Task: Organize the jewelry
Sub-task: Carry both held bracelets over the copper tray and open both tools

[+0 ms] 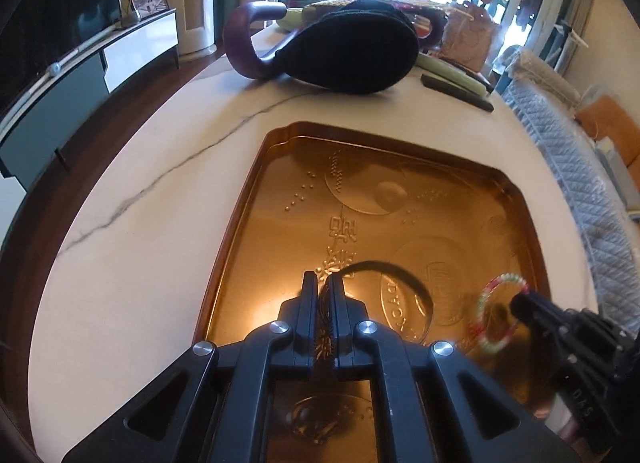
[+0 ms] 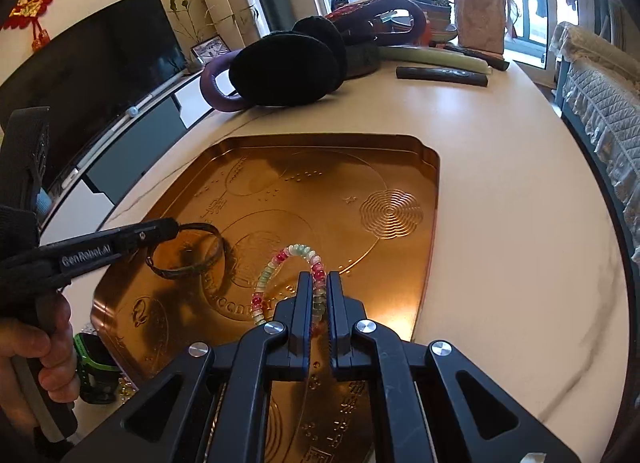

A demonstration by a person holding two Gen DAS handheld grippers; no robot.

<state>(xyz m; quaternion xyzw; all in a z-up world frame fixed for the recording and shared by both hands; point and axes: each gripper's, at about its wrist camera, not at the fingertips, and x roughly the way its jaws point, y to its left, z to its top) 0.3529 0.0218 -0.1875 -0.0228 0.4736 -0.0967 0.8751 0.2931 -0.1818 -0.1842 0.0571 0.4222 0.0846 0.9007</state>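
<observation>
A gold embossed tray [image 1: 248, 183] [image 2: 424, 167] lies on the pale marble table. My left gripper [image 1: 325, 283] is shut on a dark bangle [image 1: 404, 279] and holds it over the tray's near part; the same gripper [image 2: 170, 229] and bangle [image 2: 188, 267] show at the left of the right wrist view. My right gripper [image 2: 319, 281] is shut on a bracelet of pink, green and white beads [image 2: 276, 263], held above the tray. The right gripper [image 1: 520, 303] and the bead bracelet [image 1: 486, 303] also show at the lower right of the left wrist view.
Black earmuffs with a purple band [image 1: 352, 51] [image 2: 288, 67], a dark stick [image 2: 440, 77], a long green vegetable [image 2: 432, 57] and a pink bag [image 2: 480, 19] lie at the table's far end. A green watch [image 2: 94, 363] lies by the tray's near-left corner. A quilted chair [image 1: 580, 167] stands on the right.
</observation>
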